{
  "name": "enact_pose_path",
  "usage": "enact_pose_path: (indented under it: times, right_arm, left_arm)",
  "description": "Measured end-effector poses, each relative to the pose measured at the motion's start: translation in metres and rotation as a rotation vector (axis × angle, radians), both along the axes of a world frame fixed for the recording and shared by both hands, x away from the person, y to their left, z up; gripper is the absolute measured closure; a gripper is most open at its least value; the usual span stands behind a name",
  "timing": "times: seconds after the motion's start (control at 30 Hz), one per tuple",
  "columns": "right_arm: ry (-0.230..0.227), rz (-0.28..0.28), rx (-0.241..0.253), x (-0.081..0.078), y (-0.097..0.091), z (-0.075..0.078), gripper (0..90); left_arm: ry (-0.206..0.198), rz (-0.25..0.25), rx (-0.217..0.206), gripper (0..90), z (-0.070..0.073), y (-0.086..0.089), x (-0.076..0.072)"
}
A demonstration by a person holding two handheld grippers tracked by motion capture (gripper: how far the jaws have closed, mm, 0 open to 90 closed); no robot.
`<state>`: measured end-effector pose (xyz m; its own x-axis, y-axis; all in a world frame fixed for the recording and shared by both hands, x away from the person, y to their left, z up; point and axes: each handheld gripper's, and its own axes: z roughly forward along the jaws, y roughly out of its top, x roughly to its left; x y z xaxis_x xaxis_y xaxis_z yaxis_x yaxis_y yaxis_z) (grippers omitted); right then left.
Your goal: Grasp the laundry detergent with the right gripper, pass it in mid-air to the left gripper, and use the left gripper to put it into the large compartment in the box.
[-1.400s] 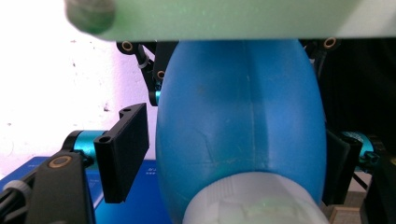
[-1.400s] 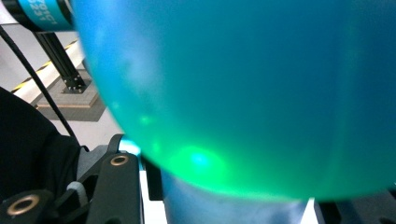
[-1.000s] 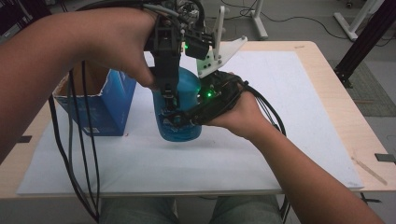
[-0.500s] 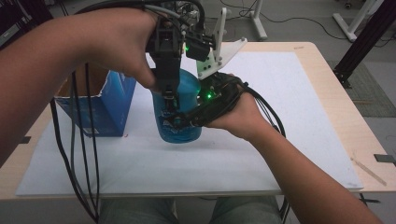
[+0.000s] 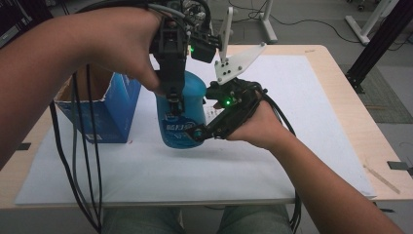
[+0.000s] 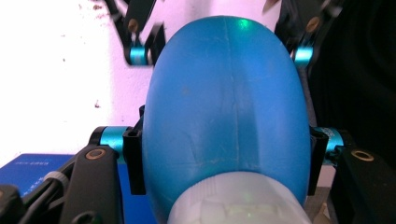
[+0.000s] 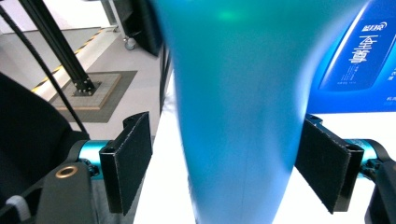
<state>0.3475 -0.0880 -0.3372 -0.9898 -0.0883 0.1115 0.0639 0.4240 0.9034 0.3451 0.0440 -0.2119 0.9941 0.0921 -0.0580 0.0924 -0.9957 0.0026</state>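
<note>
Forearms come in from the near edge of the worktop, which is covered by a white sheet. My right tongs lie level against the lower part of a blue plastic bottle that stands upright near the worktop's middle. Their jaws have just been opening: in the right gripper view the bottle sits between them, with a gap on one side and the other pad about at its wall, so they no longer pinch it. My left tongs come down from above and are pinching the bottle's broad upper body; in the left gripper view both pads press its flanks above the pale neck.

To do this handover well, I judge the left grip must carry the bottle alone, so I should hold it steady and upright. The right tongs should back straight out sideways without brushing the bottle. Farther off at left stands an open blue carton, just beside the bottle.
</note>
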Motion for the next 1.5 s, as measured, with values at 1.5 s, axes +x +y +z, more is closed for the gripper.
enact_pose_path:
  times: [1.5]
  right_arm:
    - [-0.216, -0.116, -0.533, 0.022, -0.055, 0.038, 0.6]
  left_arm:
    - [0.036, 0.524, -0.037, 38.2, 0.082, 0.086, 0.027]
